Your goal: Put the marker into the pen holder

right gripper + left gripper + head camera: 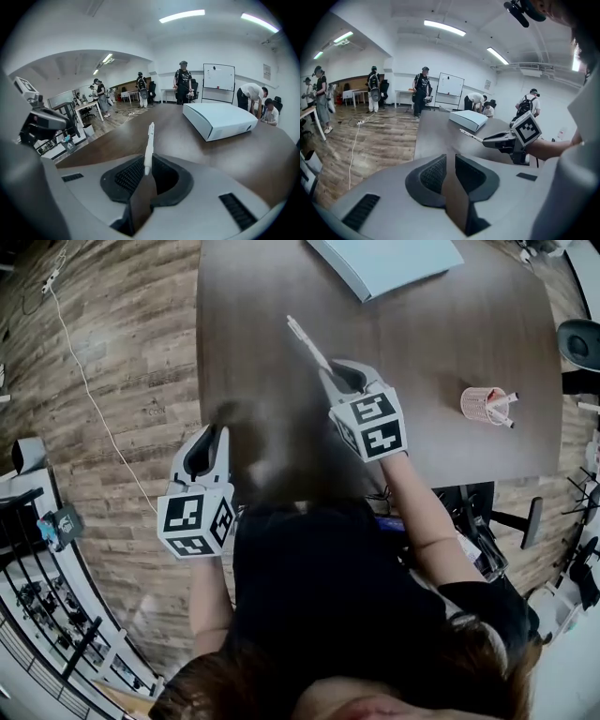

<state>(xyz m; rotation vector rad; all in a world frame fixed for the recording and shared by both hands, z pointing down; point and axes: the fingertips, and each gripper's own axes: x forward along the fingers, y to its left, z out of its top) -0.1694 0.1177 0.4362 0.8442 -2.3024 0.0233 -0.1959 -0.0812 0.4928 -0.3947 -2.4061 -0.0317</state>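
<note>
My right gripper (330, 371) is shut on a white marker (307, 341), which sticks out past the fingertips, above the middle of the dark table (450, 324). In the right gripper view the marker (149, 145) stands pinched between the pads of that gripper (146, 166). The pink mesh pen holder (481, 404), with pens in it, stands near the table's right edge, well to the right of the marker. My left gripper (217, 430) hovers at the table's left edge, its jaws a narrow gap apart with nothing between them (450, 161). Its camera also catches the right gripper (487, 139) and the marker (469, 135).
A flat white box (384, 261) lies at the far side of the table. A white cable (84, 381) runs over the wooden floor to the left. A dark chair (581, 338) stands off the right edge. Several people stand far back in the room.
</note>
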